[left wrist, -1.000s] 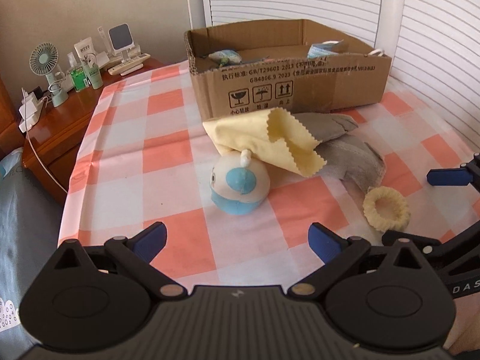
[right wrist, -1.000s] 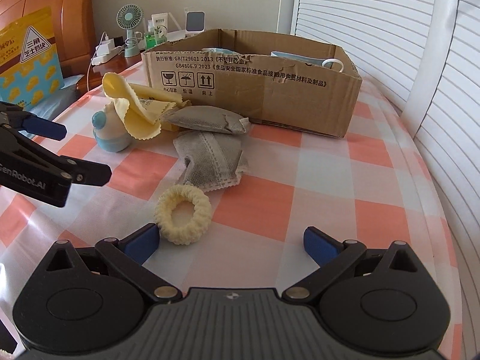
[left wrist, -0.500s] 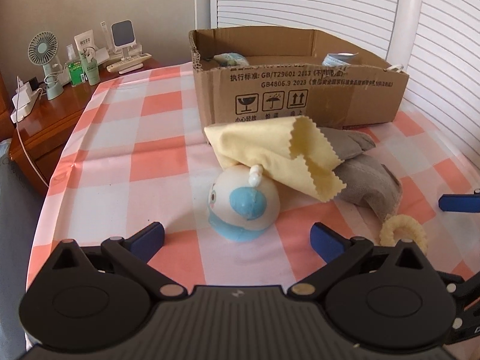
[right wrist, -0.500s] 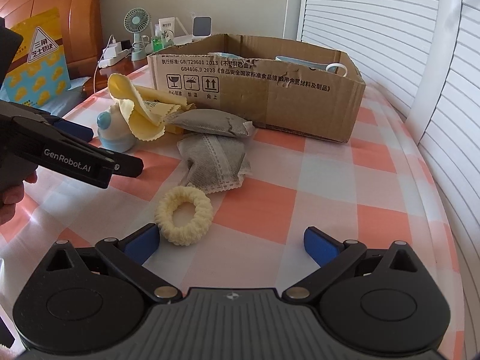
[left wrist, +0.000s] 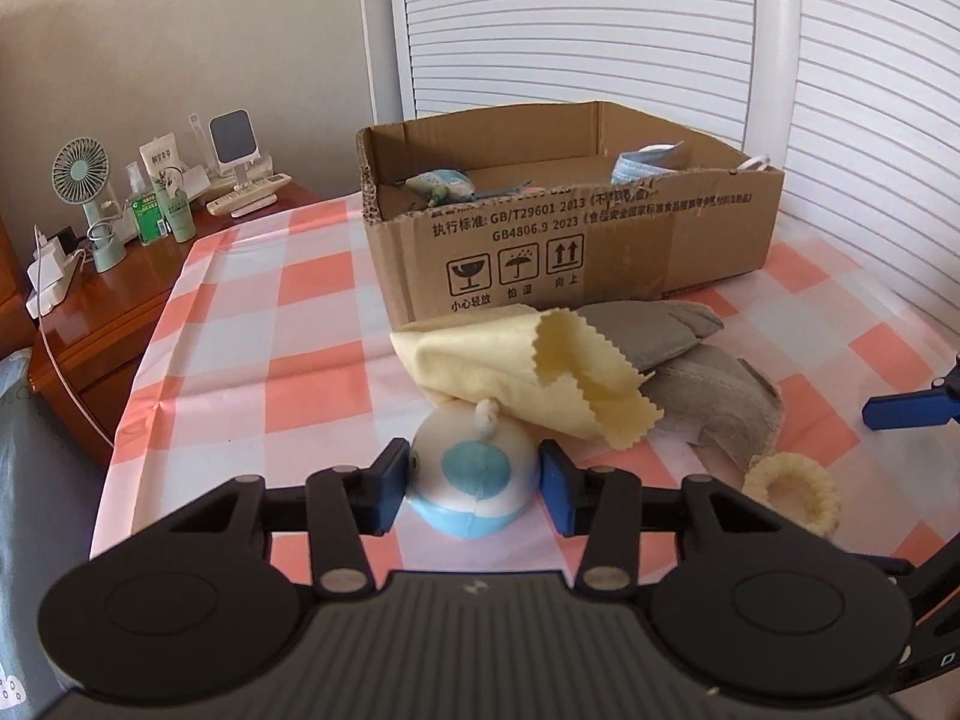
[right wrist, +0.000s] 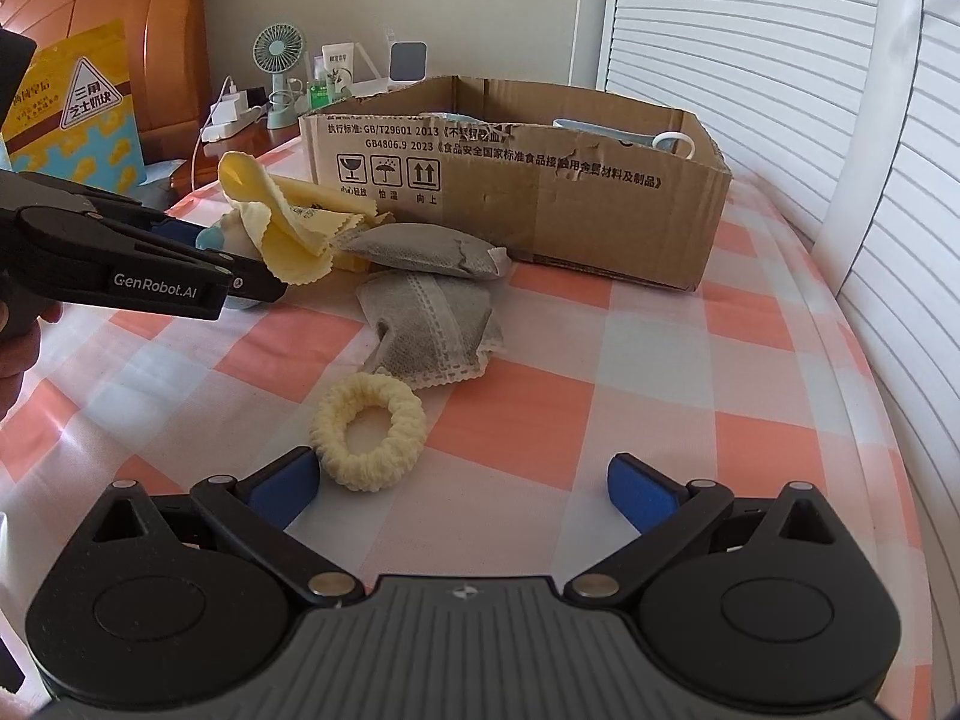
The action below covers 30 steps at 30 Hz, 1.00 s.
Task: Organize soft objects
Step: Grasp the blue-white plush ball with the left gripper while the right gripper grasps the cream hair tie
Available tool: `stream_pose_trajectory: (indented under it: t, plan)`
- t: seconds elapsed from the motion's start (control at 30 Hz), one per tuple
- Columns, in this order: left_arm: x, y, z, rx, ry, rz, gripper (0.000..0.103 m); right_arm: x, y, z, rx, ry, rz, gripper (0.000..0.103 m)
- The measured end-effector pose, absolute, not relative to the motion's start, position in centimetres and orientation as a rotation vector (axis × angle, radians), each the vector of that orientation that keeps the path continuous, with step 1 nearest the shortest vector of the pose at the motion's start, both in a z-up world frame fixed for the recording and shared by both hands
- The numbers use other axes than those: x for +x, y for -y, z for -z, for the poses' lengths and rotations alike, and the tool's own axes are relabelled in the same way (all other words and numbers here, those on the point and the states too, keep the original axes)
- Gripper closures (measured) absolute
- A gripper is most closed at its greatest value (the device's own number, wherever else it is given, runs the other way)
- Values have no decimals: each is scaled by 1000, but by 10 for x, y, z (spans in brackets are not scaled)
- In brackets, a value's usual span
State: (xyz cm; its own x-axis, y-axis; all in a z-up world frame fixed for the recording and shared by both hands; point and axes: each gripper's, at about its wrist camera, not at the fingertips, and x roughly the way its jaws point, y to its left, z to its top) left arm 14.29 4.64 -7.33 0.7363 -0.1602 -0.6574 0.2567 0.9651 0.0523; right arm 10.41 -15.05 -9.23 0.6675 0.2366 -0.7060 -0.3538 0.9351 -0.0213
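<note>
The left gripper point(left wrist: 475, 483) sat low in the centre of the left wrist view, its jaws having just been closing, and its blue pads point(left wrist: 393, 480) stood against both sides of the round white-and-blue plush toy point(left wrist: 474, 480), which rested on the checked tablecloth point(left wrist: 252, 324). The pads appeared to press the toy.

A yellow cloth point(left wrist: 528, 378) with zigzag edges lay just behind the toy, draped partly over it. Two grey pouches point(right wrist: 432, 336) lay right of the cloth, near the frame centre in the right wrist view. A cream knitted ring point(right wrist: 369, 432) lay flat below them, just beside the left pad of the right gripper point(right wrist: 462, 486).

The right gripper's jaws stood wide apart with nothing between them but bare tablecloth.

The cardboard box point(left wrist: 600, 240), open at the top, stood behind the loose items in the upper centre, with a few soft items inside.
</note>
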Motion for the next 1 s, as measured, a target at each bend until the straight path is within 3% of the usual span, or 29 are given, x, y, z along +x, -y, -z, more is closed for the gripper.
stream_pose_trajectory:
  t: [0.67,0.87,0.93,1.0]
  plan:
    - [85,-62,66,97,-788,294,58,107,132,89,-199,-803,-409,1]
    - [86,-63,67,84,-779,295,57,108,117,84,-223,-774,-464,28]
    - [87,-64,68,74,-779,296,57,107,115,82,-230,-758,-472,43]
    - [87,-66,70,63,-778,297,56,106,114,82,-235,-750,-471,50]
